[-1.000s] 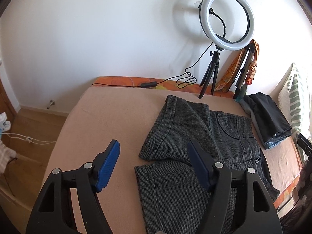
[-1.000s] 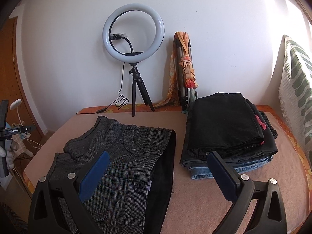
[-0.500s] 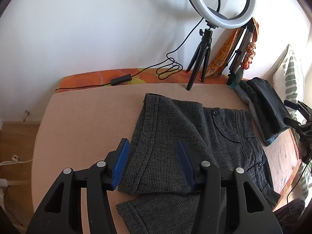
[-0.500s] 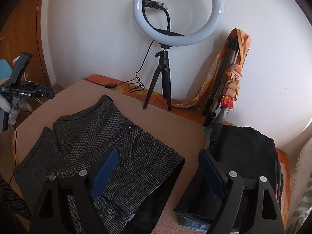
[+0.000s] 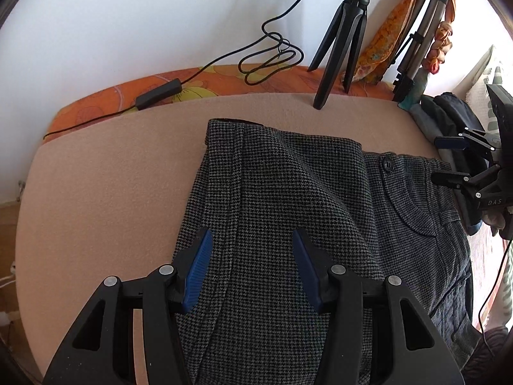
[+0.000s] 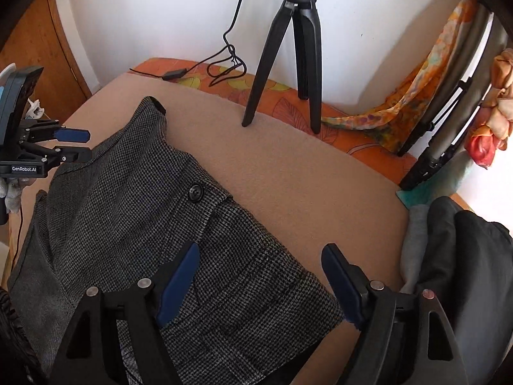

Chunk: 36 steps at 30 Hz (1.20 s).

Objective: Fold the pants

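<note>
Grey houndstooth short pants (image 5: 288,211) lie spread flat on the tan-covered surface (image 5: 105,186), legs to the left, waistband to the right. My left gripper (image 5: 251,253) is open, low over the hem of the far leg, with cloth between its blue pads. My right gripper (image 6: 259,266) is open over the waistband corner of the pants (image 6: 134,205); its left pad is over cloth, its right pad over the bare surface (image 6: 288,173). Each gripper shows in the other's view, the right gripper (image 5: 449,160) and the left gripper (image 6: 72,144), both open.
A black tripod (image 5: 343,35) stands at the back on the orange sheet, with a coiled cable (image 5: 272,57) and inline switch (image 5: 157,94). A stack of folded dark clothes (image 6: 461,256) lies right of the pants. A folded stand with an orange scarf (image 6: 426,96) leans on the wall.
Both grippers have moved forward and down toward the pants. The left now straddles the leg hem, the right the waistband corner. The pants have not moved.
</note>
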Available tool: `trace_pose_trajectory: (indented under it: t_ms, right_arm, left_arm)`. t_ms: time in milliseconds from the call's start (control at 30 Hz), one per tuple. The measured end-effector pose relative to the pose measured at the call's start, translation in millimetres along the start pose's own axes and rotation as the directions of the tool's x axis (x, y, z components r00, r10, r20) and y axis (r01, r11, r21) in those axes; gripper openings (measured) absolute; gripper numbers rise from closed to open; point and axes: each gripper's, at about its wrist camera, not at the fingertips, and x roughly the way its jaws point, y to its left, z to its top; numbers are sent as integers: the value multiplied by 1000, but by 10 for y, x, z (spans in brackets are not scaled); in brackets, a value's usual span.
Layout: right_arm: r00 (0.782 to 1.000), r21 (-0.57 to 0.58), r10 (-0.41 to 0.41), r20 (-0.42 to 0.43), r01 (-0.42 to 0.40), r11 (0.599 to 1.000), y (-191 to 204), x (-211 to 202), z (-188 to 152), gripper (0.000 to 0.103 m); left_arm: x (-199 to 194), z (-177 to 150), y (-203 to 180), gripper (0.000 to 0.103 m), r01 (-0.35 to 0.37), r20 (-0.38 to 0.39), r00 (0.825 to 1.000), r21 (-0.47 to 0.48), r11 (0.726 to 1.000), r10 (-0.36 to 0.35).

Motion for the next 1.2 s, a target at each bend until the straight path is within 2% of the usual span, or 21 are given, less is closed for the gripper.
trace_pose_trajectory:
  t_ms: [67,233,333,400,467,533,633,767,867,933,1033,1133,1200]
  right_arm:
    - [997,46,40,-62,-37,998,-69,148,20,88]
    - [987,68,60,-149,-50,996,-97,360,14,88]
    - [978,39,47,-204,-40,998,-49,429,-17,84]
    - [979,29,37,-199,-32,999,-27,400,-27,78]
    - [982,35,41,-183,-35,999,-27,309,-33,45]
    - [986,28,7,-169,-3,1000,-36,211,-60,22]
    - [991,7,-25,-131,27,1000,16,5,-131,11]
    - [995,0,-87,-54,87,996,-37,-330,-187,9]
    - [993,42,-92,-68,95,995,-190,-410,-269,9]
    - [994,61,-82,-77,87,994,-228,-422,-277,9]
    - [993,71,-91,-78,97,993,-163,-360,-186,9]
    - [992,57,-99,-79,103,993,-78,-324,-166,9]
    - [992,55,-98,-77,102,993,-62,-320,-178,10]
  left_arm:
    - [98,10,34,50,-4,-11,1000,-10,1000,4]
    - [239,11,135,50,-18,-14,1000,-27,999,18]
    - [246,13,157,50,-25,-4,1000,-29,999,25]
    - [264,6,190,50,-25,-6,1000,-37,999,24]
    - [284,-4,208,50,-27,-4,1000,-39,999,27]
    - [284,-8,206,52,-31,-4,1000,-35,999,31]
    - [316,5,171,61,-48,-10,999,-24,999,48]
    - [339,8,150,63,-66,-16,998,-6,998,66]
    - [320,55,181,63,-64,-30,997,1,998,64]
    - [241,138,247,63,-76,2,997,-16,997,76]
    - [188,322,371,63,-30,23,999,-64,997,32]
    - [283,504,355,63,-35,16,999,-35,999,35]
    - [381,579,385,63,7,-6,1000,-38,999,-8]
